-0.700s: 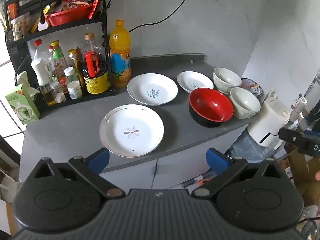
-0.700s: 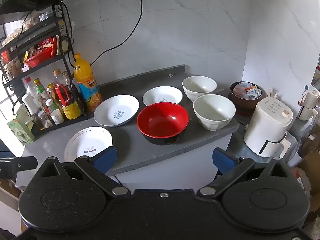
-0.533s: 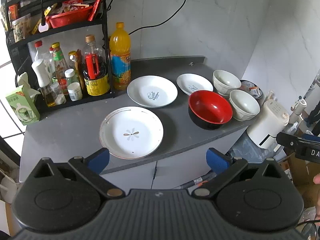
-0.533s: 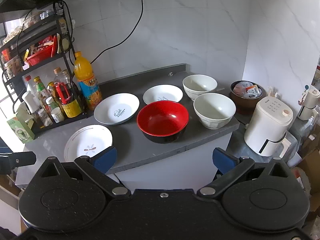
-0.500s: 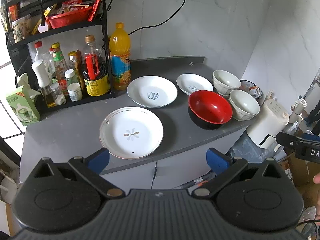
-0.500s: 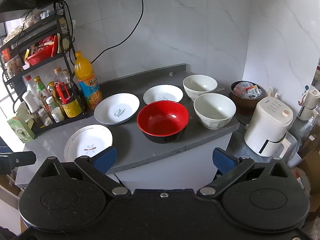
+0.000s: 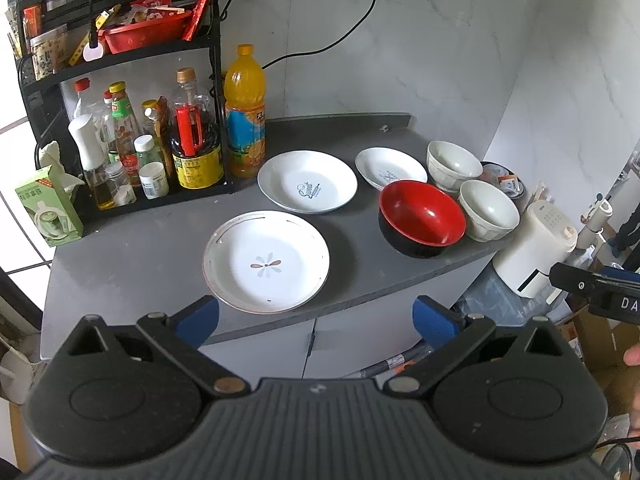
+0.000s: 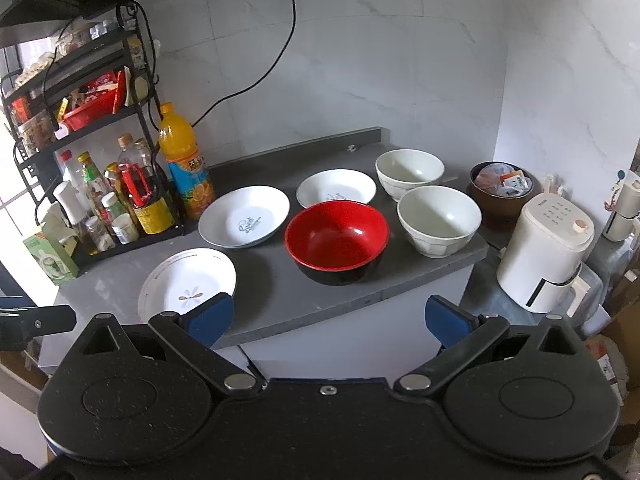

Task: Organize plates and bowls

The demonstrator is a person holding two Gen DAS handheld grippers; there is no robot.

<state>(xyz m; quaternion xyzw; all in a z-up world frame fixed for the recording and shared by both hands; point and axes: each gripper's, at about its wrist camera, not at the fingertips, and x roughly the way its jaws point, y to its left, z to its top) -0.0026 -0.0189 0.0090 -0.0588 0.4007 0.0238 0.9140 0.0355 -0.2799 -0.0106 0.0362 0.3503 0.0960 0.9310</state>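
Worktop (image 7: 120,264): rack (image 7: 218,92) at left; three plates (image 7: 266,262) run left to right; large bowl (image 7: 422,218) right of them, two bowls (image 7: 488,210) beyond.

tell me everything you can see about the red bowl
The red bowl is glossy red inside and black outside, looks like lacquered plastic, and is empty. It stands upright on the grey counter near the front edge, between the printed plate and a white bowl. It seems to touch nothing else; neither tool holds it.
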